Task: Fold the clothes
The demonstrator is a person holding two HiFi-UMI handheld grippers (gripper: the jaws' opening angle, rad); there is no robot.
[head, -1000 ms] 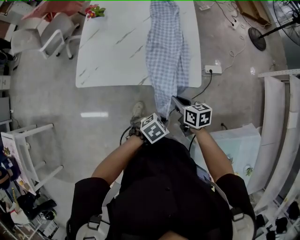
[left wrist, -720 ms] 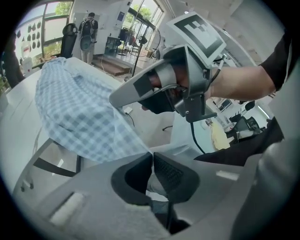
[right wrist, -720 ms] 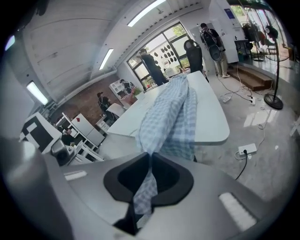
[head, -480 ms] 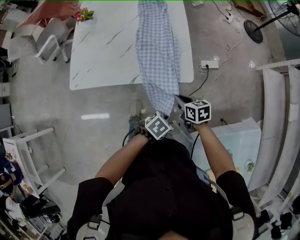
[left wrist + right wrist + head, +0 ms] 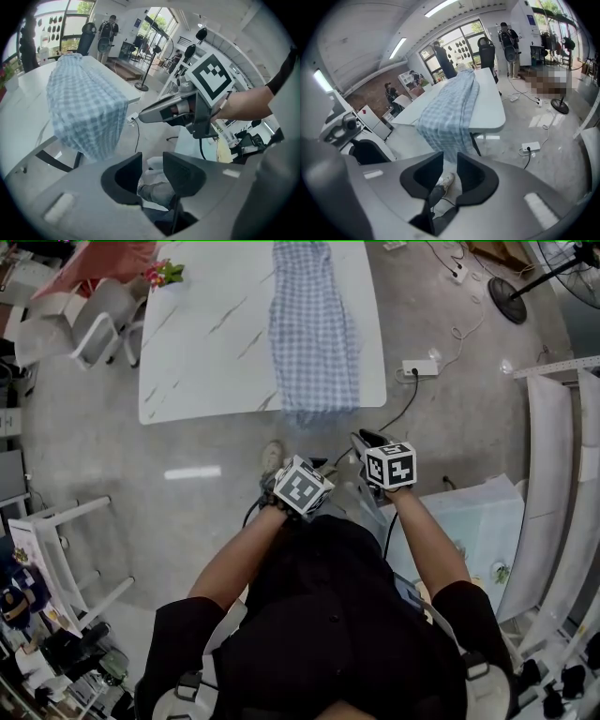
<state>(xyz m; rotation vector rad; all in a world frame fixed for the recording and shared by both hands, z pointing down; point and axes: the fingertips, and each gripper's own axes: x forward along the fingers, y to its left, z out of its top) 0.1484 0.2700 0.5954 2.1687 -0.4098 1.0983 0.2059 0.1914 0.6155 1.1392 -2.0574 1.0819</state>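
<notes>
Garment: a blue-and-white checked cloth [image 5: 314, 324], gathered into one long narrow strip, softly rumpled along its edges.
Where it lies: lengthwise on the white, grey-veined table [image 5: 211, 343], toward the right side in the head view. Its near end droops over the table edge and hangs free.
Left gripper [image 5: 151, 172]: the jaws stand apart and have just been opening; only the person's shoe [image 5: 157, 163] and leg show through the gap.
Right gripper [image 5: 450, 169]: the jaws are slightly parted and have also just been opening; the cloth is not between them.
Both grippers: side by side, short of the table edge, apart from the hanging end.
</notes>
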